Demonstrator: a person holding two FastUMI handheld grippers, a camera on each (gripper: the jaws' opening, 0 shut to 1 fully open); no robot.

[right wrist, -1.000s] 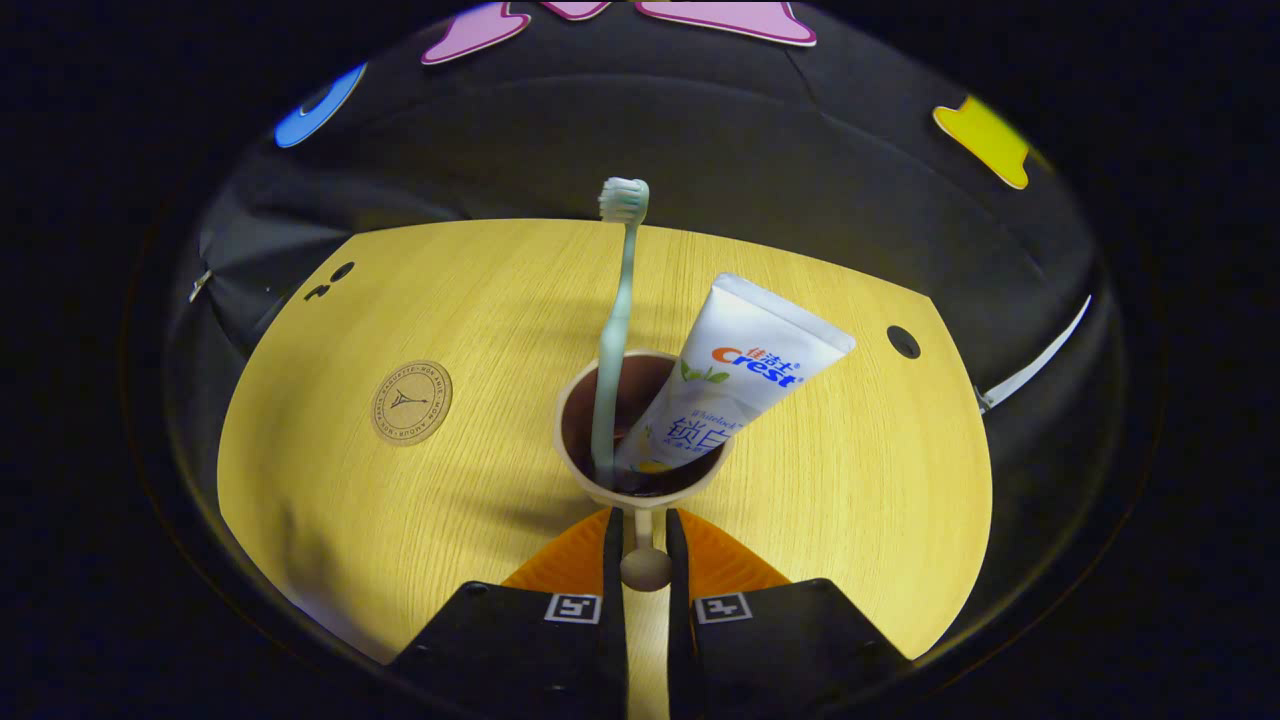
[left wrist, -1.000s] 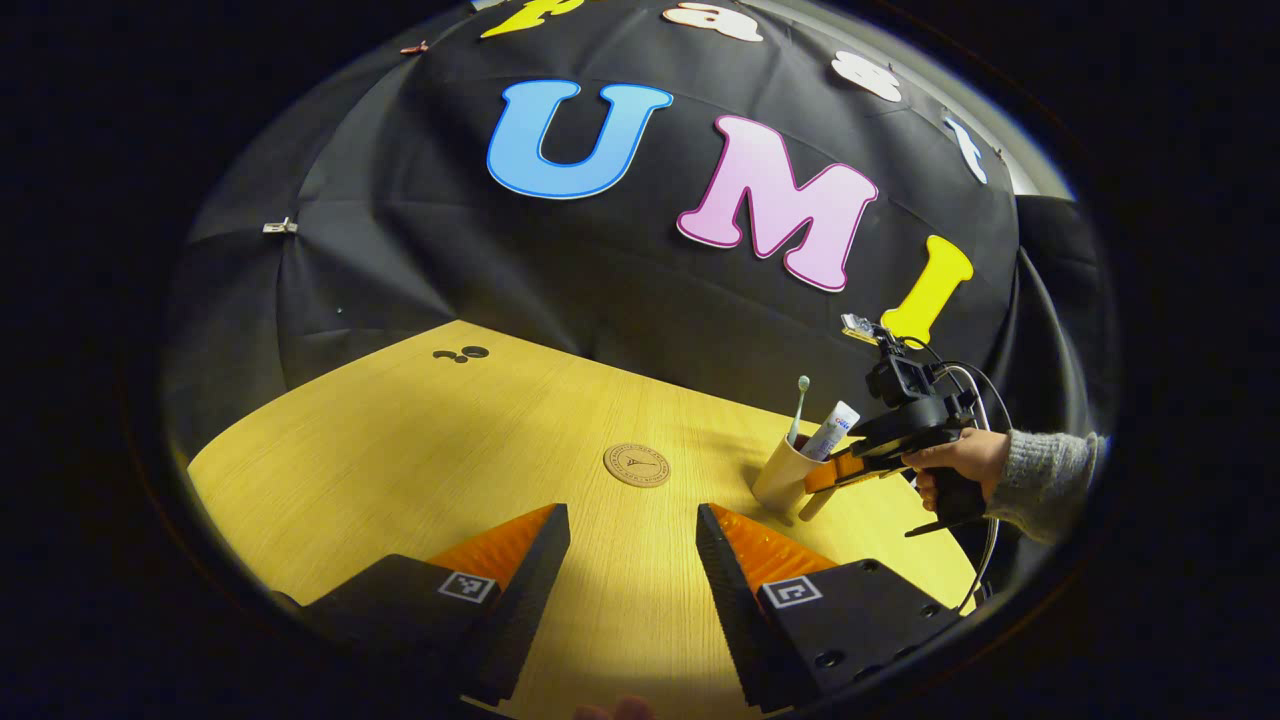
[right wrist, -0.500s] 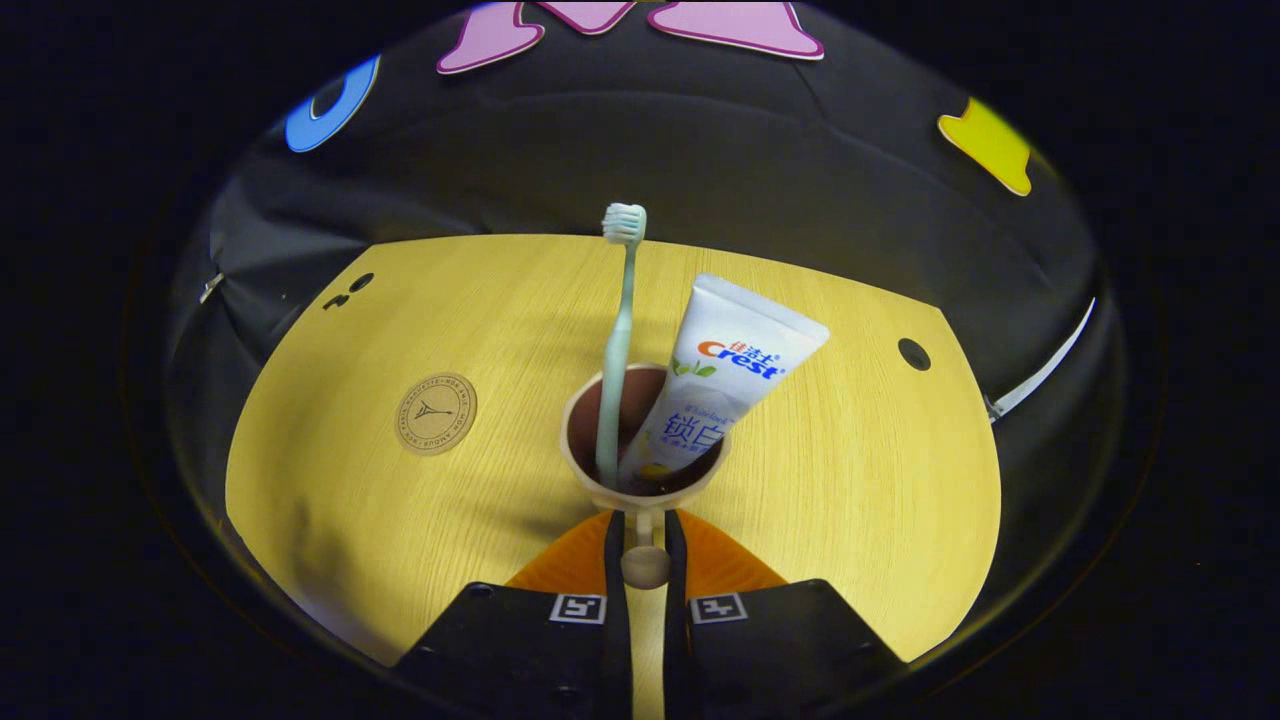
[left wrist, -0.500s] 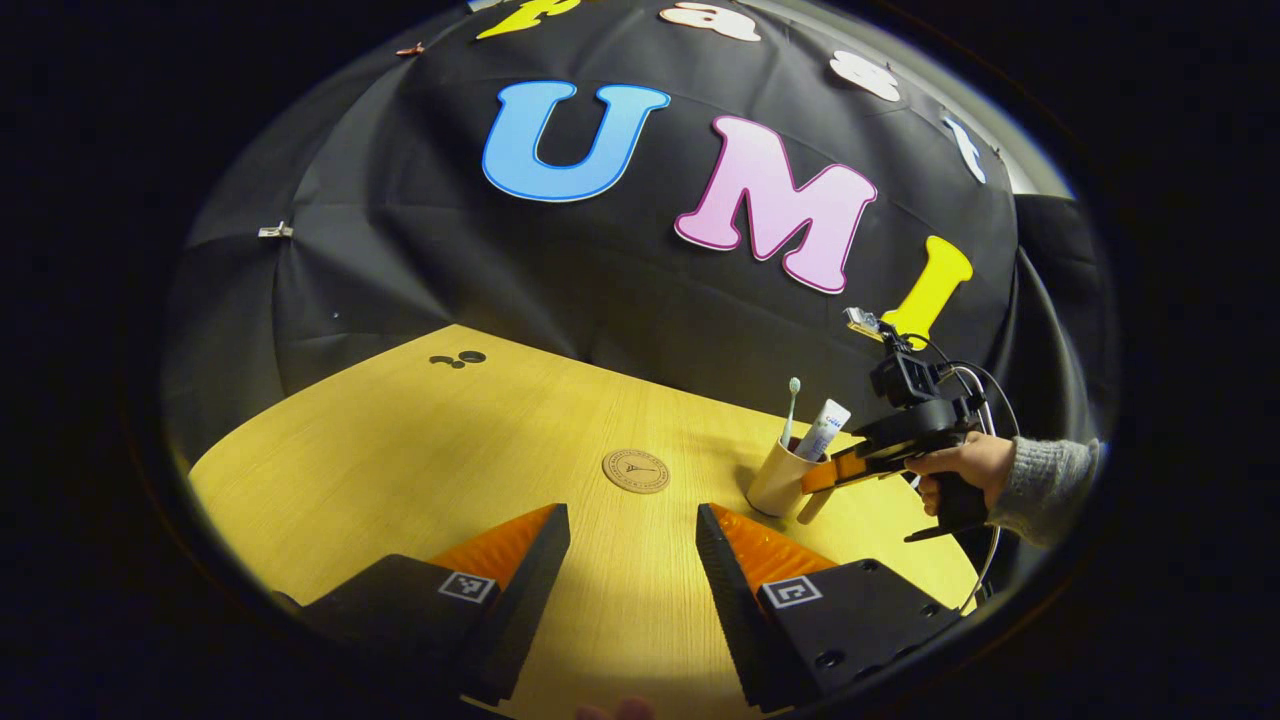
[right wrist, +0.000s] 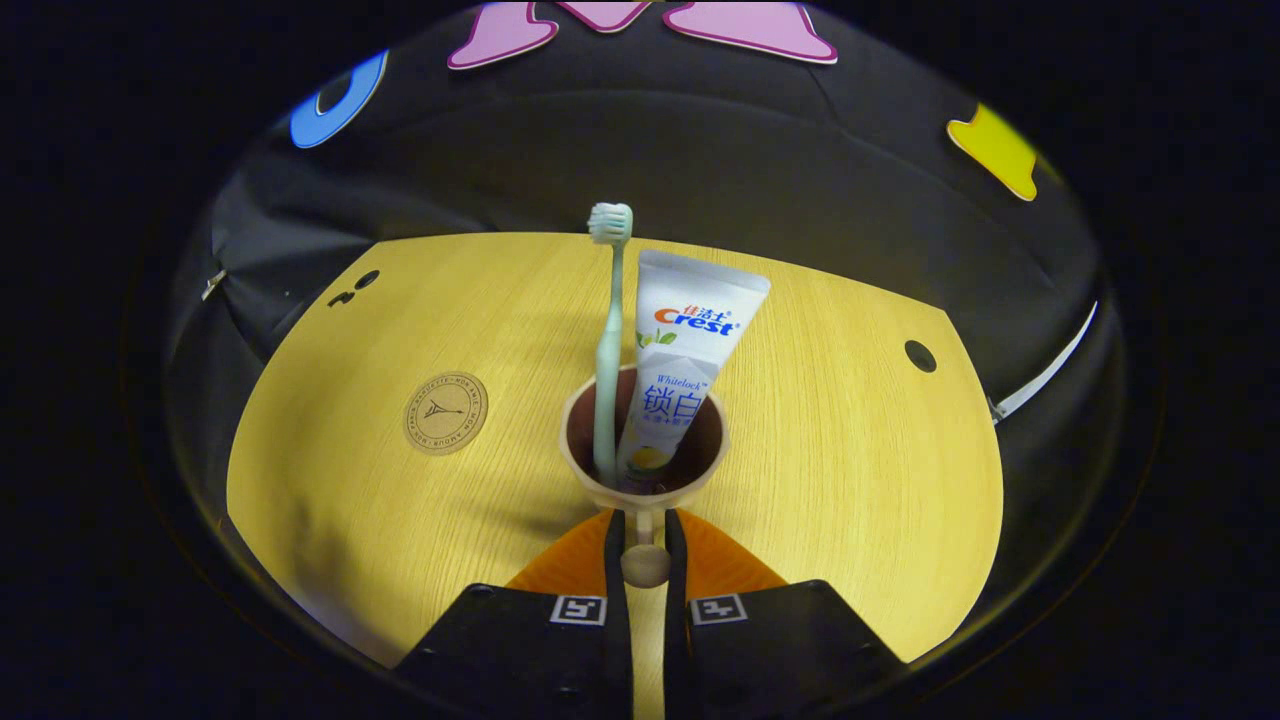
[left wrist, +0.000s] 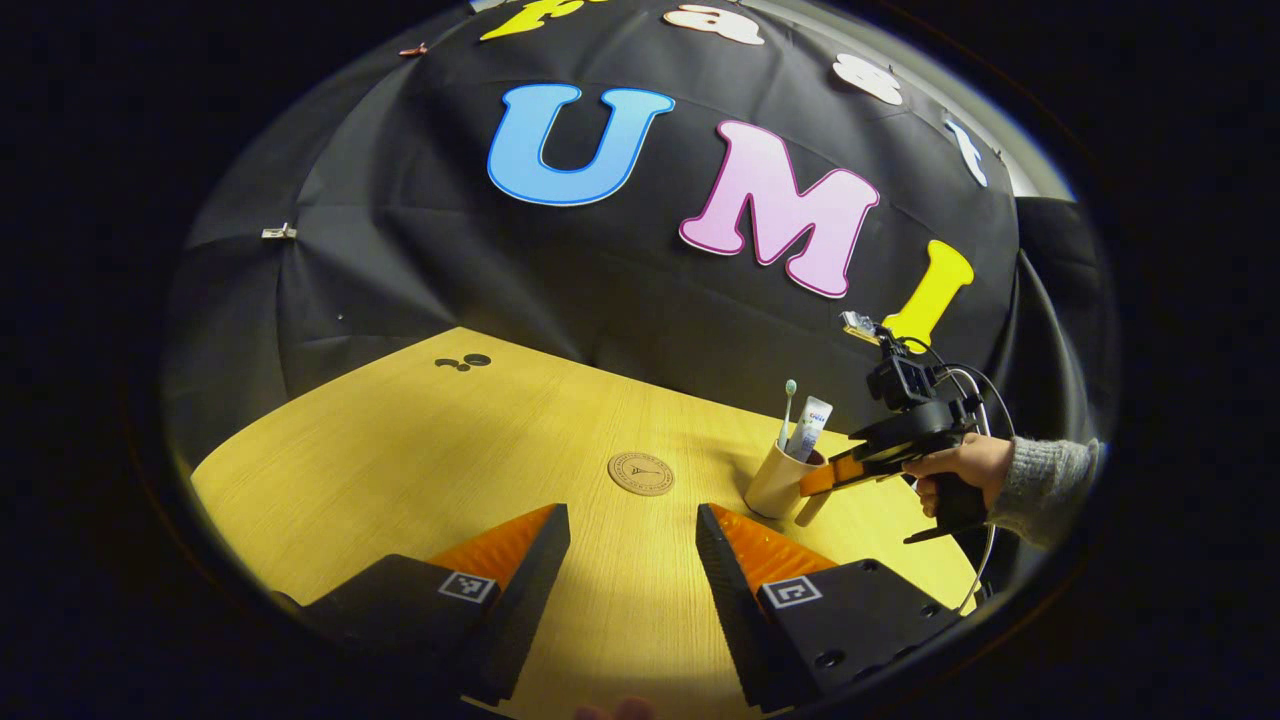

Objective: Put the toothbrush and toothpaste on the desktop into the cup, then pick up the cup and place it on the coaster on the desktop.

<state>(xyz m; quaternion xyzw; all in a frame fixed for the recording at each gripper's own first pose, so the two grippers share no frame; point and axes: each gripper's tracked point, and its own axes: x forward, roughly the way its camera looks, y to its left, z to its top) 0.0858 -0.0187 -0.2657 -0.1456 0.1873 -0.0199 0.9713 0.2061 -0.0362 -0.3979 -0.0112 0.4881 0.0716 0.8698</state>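
Observation:
A beige cup (right wrist: 643,478) holds a pale green toothbrush (right wrist: 608,340) and a white toothpaste tube (right wrist: 685,350), both standing up out of it. My right gripper (right wrist: 643,527) is shut on the cup's small handle (right wrist: 645,565). The round brown coaster (right wrist: 446,413) lies on the wooden desktop (right wrist: 850,450) to the cup's left. In the left gripper view, the cup (left wrist: 774,482) sits right of the coaster (left wrist: 641,473), with the right gripper (left wrist: 830,474) and a hand (left wrist: 962,463) behind it. My left gripper (left wrist: 630,520) hovers open and empty, in front of the coaster.
Dark round holes mark the desktop at its far left (left wrist: 462,360) and far right (right wrist: 920,356). Black cloth walls close in behind the table. A grey sleeve (left wrist: 1050,478) reaches in from the right.
The cup has shifted slightly left toward the coaster in the right gripper's hold. The toothpaste tube has swung from leaning right to nearly upright beside the toothbrush. The left gripper has barely moved.

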